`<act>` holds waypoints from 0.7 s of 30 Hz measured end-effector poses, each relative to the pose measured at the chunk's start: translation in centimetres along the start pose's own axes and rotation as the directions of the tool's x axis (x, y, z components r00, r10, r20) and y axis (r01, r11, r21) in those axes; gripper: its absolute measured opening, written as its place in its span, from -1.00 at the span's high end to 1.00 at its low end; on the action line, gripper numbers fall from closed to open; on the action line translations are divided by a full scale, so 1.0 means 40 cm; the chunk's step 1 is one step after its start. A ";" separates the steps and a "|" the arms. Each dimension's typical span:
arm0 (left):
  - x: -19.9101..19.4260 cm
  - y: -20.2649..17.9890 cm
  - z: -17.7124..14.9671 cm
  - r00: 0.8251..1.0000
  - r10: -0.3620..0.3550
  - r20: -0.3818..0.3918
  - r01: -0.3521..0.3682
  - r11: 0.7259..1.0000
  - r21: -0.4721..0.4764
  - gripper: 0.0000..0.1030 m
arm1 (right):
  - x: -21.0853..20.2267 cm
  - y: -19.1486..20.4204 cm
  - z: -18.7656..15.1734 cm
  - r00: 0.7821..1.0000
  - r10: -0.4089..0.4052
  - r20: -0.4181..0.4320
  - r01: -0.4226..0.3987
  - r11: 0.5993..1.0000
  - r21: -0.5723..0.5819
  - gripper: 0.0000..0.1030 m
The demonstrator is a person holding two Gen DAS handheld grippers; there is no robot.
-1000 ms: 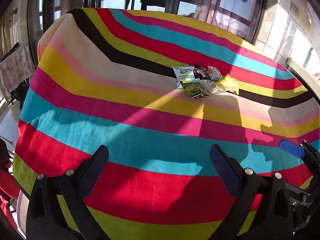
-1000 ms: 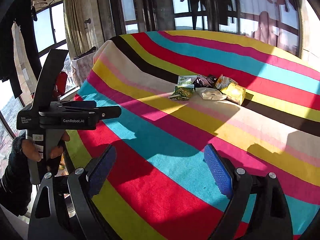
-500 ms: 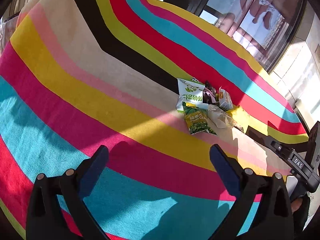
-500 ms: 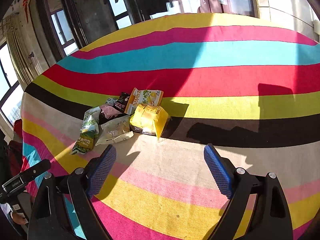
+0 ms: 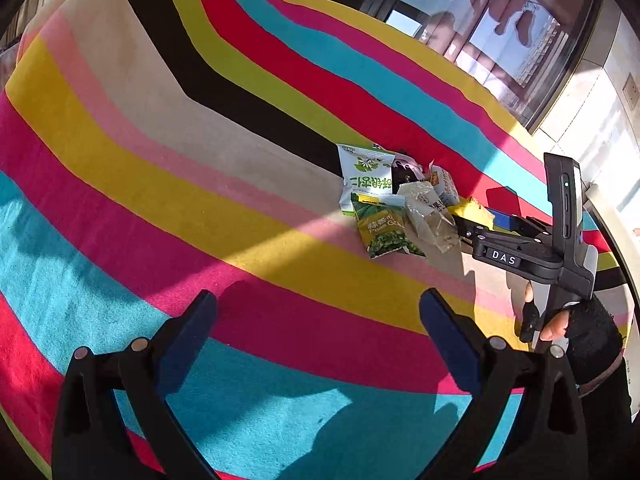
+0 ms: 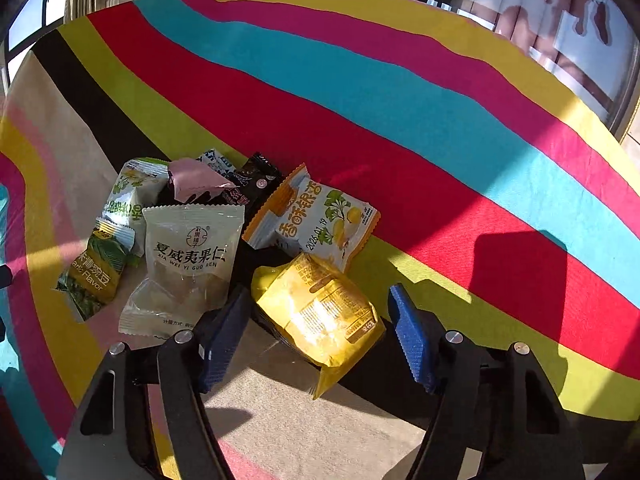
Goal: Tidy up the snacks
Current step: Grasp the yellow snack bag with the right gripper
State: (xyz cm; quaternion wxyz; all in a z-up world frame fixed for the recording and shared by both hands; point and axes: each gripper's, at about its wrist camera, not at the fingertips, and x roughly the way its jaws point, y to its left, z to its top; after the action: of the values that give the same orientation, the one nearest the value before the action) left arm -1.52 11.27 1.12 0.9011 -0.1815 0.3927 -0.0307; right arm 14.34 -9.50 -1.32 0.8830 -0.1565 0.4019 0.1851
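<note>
- Left wrist view: left gripper (image 5: 318, 320) spread wide, nothing held, over the striped cloth (image 5: 168, 184). Snack pile (image 5: 396, 200) lies well ahead; right gripper (image 5: 486, 224) reaches its far side.
- Right wrist view: right gripper (image 6: 316, 328) wide open, straddling the yellow packet (image 6: 320, 312) at the pile's near edge; not clamped.

Seven snack packets lie in one cluster on the striped cloth (image 6: 400, 92). One is a yellow packet (image 6: 320, 312). One is a pale see-through nut packet (image 6: 188, 264). One is a white packet with orange edging (image 6: 316, 216). One is a dark green pea packet (image 6: 94, 272). One is a white-and-green packet (image 6: 128, 196). One is a pink-topped packet (image 6: 192, 180). One is a black packet (image 6: 256, 184). A blue-and-white scrap behind the pink one may be an eighth; too little shows to tell.

Two grippers are in view: the right gripper (image 6: 320, 332) and the left gripper (image 5: 318, 334), each with two blue-padded fingers (image 6: 412, 340). One gloved hand (image 5: 576, 332) shows.
</note>
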 end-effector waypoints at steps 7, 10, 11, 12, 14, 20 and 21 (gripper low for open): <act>0.002 -0.003 0.001 1.000 0.004 -0.001 -0.004 1.000 0.003 -0.96 | -0.151 0.044 -0.134 0.986 0.160 0.054 -0.164 0.983 0.087 0.26; 0.008 -0.013 0.002 1.000 -0.007 -0.019 0.008 0.999 0.031 -0.96 | -0.210 0.070 -0.206 0.985 0.167 0.046 -0.170 0.982 0.079 0.26; 0.013 -0.021 0.004 0.999 -0.008 -0.032 0.010 0.998 0.056 -0.96 | -0.220 0.071 -0.225 0.984 0.173 0.041 -0.176 0.981 0.081 0.26; 0.019 -0.030 0.006 0.998 -0.027 -0.050 0.031 0.996 0.088 -0.96 | -0.219 0.066 -0.240 0.985 0.170 0.034 -0.172 0.982 0.082 0.25; 0.041 -0.060 0.015 0.993 -0.051 -0.110 0.073 0.978 0.198 -0.96 | -0.220 0.045 -0.240 0.981 0.190 0.034 -0.193 0.974 0.116 0.26; 0.121 -0.182 0.010 0.984 0.044 -0.173 0.089 0.715 0.693 -0.96 | -0.205 0.004 -0.256 0.968 0.247 0.042 -0.251 0.947 0.202 0.25; 0.125 -0.196 0.013 0.988 0.026 -0.155 0.101 0.649 0.754 -0.96 | -0.207 0.007 -0.258 0.968 0.246 0.043 -0.250 0.947 0.201 0.25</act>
State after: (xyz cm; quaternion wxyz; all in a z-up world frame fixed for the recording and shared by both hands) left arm 2.99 3.14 0.69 0.8609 0.2068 0.4072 -0.2243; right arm 2.46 -15.32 -1.47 0.8676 -0.0114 0.4277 0.2535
